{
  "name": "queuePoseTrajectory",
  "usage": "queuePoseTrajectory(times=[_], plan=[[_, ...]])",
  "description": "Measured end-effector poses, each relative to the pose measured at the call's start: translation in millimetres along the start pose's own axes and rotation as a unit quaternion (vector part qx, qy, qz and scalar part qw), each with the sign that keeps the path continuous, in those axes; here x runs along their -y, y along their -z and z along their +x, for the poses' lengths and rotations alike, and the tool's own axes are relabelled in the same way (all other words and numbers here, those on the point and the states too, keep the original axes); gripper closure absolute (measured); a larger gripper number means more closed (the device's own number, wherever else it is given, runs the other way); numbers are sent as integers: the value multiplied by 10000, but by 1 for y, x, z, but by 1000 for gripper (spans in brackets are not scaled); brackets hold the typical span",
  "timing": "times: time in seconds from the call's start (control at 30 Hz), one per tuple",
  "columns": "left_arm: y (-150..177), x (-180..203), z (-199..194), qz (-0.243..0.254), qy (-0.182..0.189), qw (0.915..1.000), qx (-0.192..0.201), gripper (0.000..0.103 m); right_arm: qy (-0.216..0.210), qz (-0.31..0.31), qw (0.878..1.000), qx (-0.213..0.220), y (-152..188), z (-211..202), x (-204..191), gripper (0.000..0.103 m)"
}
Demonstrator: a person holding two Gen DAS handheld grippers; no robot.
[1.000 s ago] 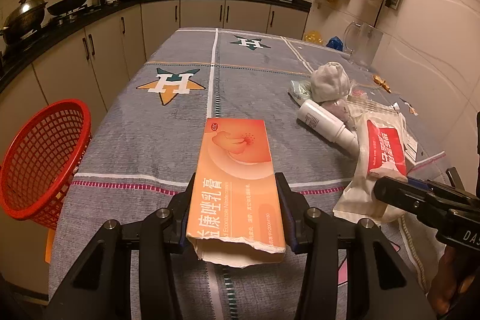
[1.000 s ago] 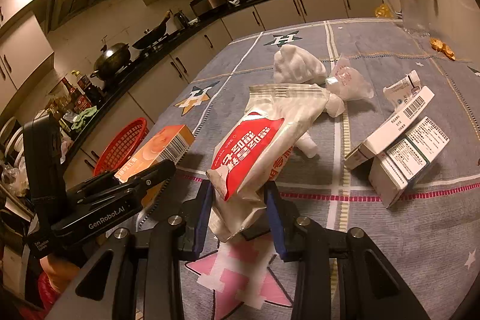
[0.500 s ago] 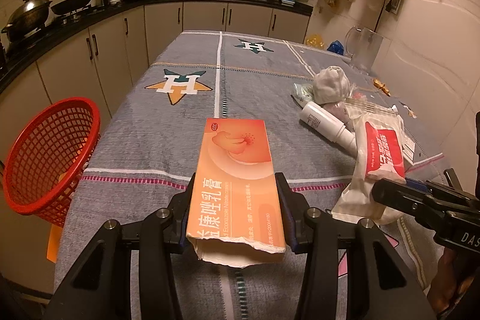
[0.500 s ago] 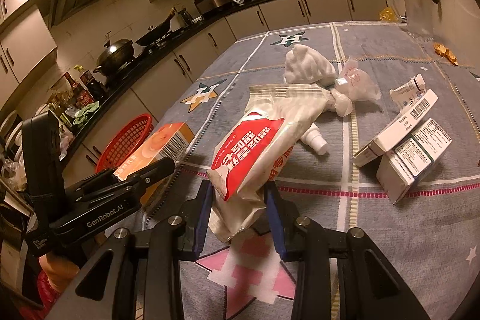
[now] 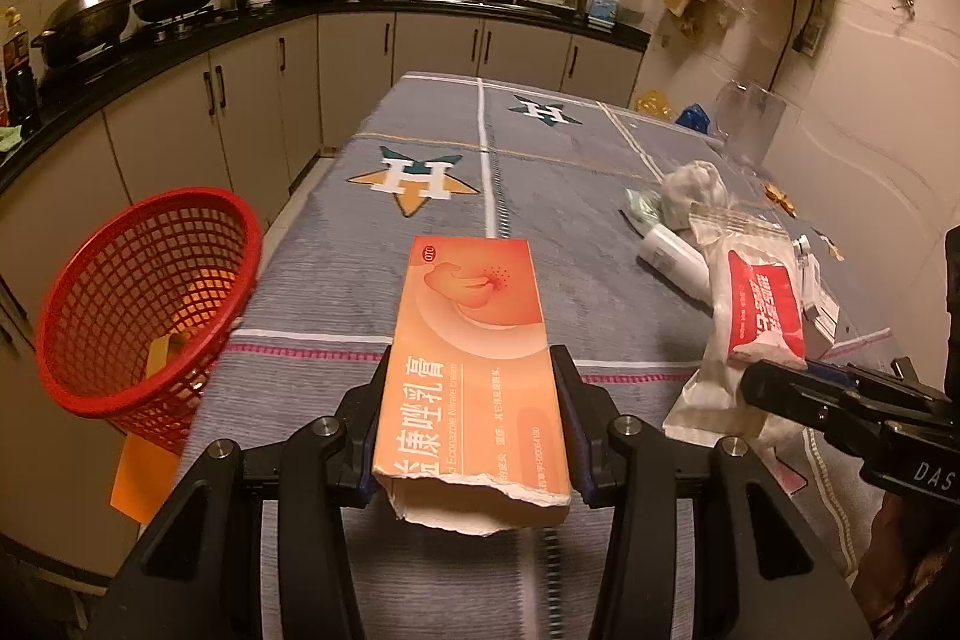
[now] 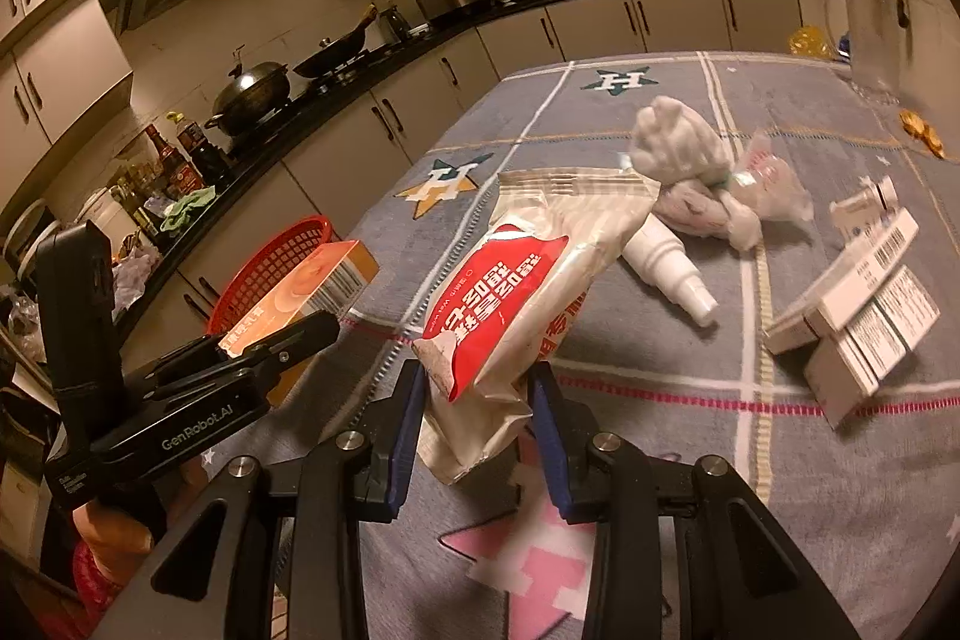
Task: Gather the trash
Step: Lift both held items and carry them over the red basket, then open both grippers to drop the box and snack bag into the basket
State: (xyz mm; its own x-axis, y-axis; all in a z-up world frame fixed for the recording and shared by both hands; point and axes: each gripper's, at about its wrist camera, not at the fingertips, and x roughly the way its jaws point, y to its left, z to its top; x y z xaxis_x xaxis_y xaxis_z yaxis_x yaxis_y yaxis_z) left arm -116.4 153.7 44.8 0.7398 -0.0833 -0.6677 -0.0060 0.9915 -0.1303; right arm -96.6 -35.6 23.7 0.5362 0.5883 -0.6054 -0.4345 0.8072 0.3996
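My left gripper (image 5: 471, 388) is shut on a torn orange medicine box (image 5: 474, 340) and holds it above the table's near edge. It also shows in the right wrist view (image 6: 306, 286). My right gripper (image 6: 474, 388) is shut on a white and red wet-wipe packet (image 6: 528, 274), lifted off the cloth; the packet shows at the right of the left wrist view (image 5: 756, 304). A red mesh basket (image 5: 144, 292) hangs off the table's left side, to the left of the orange box.
On the grey star-patterned tablecloth (image 5: 540, 160) lie a white spray bottle (image 6: 666, 268), crumpled tissue (image 6: 678, 142), a clear wrapper (image 6: 774, 184) and white medicine boxes (image 6: 858, 304). A clear jug (image 5: 750, 124) stands at the far right. Kitchen counters run along the left.
Both grippers have risen and drawn back a little with their loads. The red basket now looks nearer and its inside shows more.
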Motion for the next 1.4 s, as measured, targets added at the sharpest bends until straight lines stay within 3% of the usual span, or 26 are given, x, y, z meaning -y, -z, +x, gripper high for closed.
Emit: queuePoseTrajectory(times=[0.53,1.03,1.4], plan=[[-9,-52,-17,-379,-336,9984,252,58,-267,-383,9987,-197,-27,28,-34,64],[-17,-107,-27,-703,-728,9940,416,58,-526,-932,9929,-510,-55,71,-89,64],[-17,-156,-16,-1067,-1018,9885,340,58,-669,-1191,9877,-758,-74,109,-123,64]])
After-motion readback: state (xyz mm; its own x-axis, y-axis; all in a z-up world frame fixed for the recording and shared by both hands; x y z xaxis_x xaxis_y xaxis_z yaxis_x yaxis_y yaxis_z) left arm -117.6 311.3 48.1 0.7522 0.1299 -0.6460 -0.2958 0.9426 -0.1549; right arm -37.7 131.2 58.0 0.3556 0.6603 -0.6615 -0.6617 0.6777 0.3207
